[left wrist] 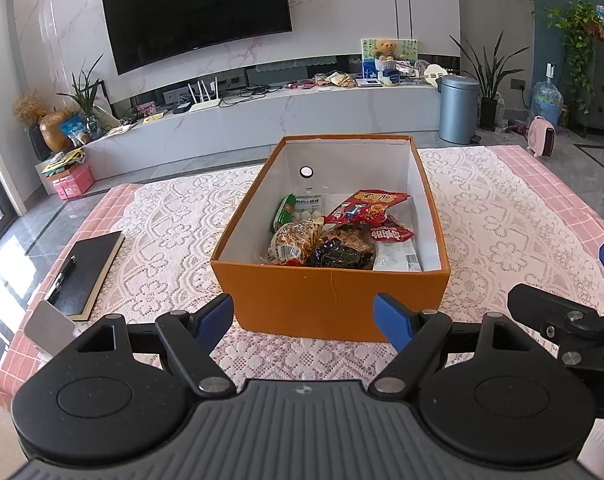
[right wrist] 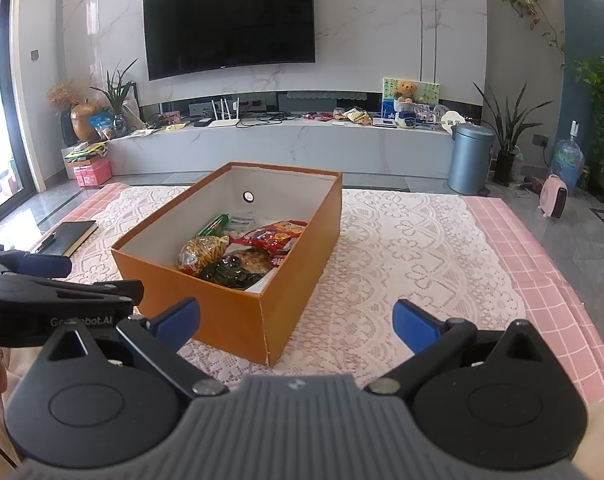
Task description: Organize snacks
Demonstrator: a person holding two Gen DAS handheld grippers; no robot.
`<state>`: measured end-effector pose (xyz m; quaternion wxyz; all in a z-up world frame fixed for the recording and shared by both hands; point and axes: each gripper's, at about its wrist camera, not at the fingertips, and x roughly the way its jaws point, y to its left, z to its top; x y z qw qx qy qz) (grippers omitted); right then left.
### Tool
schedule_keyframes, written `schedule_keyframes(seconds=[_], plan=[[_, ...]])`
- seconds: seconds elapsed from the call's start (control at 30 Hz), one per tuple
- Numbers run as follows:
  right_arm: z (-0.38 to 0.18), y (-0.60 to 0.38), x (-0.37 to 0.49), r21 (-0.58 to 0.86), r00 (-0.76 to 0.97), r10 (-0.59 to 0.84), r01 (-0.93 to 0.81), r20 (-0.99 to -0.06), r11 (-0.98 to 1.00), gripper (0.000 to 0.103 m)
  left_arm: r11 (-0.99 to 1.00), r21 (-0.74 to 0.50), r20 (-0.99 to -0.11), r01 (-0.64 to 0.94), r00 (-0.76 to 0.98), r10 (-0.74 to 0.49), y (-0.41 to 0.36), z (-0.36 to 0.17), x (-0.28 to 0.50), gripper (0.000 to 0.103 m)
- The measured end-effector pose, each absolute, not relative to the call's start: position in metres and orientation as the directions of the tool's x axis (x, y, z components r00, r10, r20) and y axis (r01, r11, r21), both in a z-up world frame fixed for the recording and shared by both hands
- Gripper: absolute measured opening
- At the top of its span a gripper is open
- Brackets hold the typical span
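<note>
Centre frame, the orange cardboard box (left wrist: 329, 300) sits on the lace tablecloth (left wrist: 174, 216), snack packets (left wrist: 341, 236) piled inside at its near end. Left gripper (left wrist: 303, 318) and right gripper (right wrist: 296, 322) hang low in frame, both spread wide, holding nothing. Those bags look light, crinkly, slippery and crushable; pinch a sealed edge, I'd say.

Home living room; wall television (right wrist: 229, 20), houseplants (right wrist: 509, 124)

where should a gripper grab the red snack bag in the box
Come from above and pinch the crinkled top edge of the red snack bag. It lies on top of the other packets inside the orange box, whose tall walls block any side approach.
</note>
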<state>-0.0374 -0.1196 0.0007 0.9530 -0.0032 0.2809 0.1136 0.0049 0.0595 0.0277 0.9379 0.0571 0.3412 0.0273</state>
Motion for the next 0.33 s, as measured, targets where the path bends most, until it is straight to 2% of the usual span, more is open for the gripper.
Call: schedule_keyframes(seconds=[0.33], plan=[[-0.0003,-0.1195,-0.0365,0.058,0.813,0.217,-0.221,-0.541,0.974,0.099,0.992,0.125,-0.636,-0.006,0.767,0.085,0.0598,0.0278,0.0044,0.093]])
